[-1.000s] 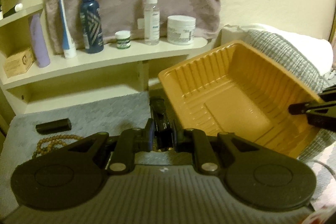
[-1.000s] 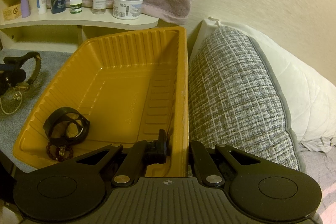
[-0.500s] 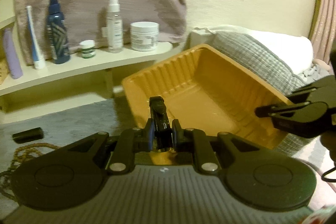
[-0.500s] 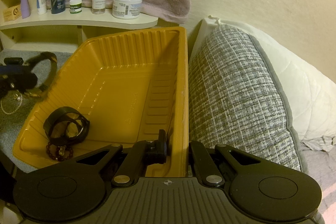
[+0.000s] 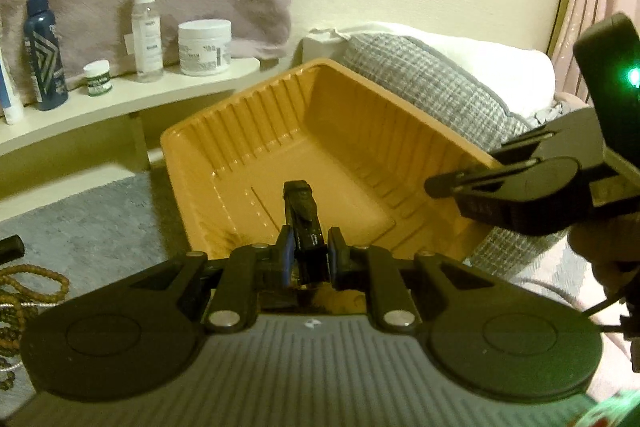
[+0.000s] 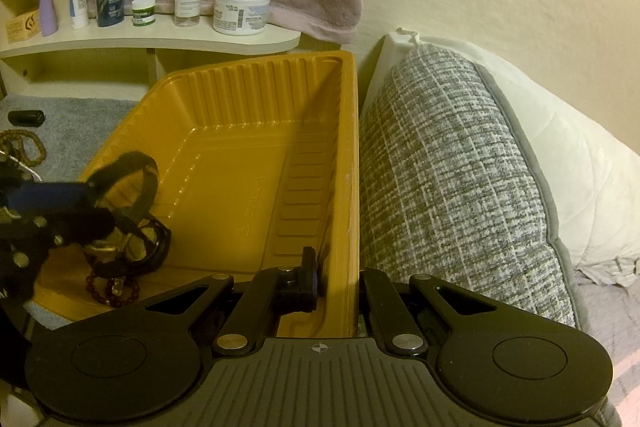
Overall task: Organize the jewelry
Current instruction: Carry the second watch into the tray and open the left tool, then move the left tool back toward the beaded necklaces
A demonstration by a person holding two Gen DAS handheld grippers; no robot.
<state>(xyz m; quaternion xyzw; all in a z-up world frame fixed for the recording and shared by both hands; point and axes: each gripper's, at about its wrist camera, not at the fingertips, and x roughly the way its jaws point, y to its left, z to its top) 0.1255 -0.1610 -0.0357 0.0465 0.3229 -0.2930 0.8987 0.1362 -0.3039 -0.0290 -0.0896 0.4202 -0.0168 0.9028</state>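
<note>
An orange plastic tray point(image 5: 360, 115) sits tilted on the grey mat, also in the right wrist view point(image 6: 256, 131). My left gripper point(image 5: 306, 255) is shut on a black watch strap point(image 5: 301, 211) and holds it over the tray's near-left corner; in the right wrist view the strap point(image 6: 132, 171) loops above a black watch point(image 6: 152, 247) and a dark red bead bracelet point(image 6: 112, 289) lying in the tray. My right gripper point(image 6: 332, 283) is shut on the tray's right wall point(image 6: 348, 187).
Brown bead necklaces point(image 5: 24, 287) and a black tube point(image 6: 26, 117) lie on the mat left of the tray. A shelf point(image 6: 160, 41) behind holds bottles and jars. A grey woven pillow point(image 6: 452, 179) presses against the tray's right side.
My left gripper has carried the black watch strap to the right, from over the mat to above the tray. The right gripper has stayed on the tray wall.
</note>
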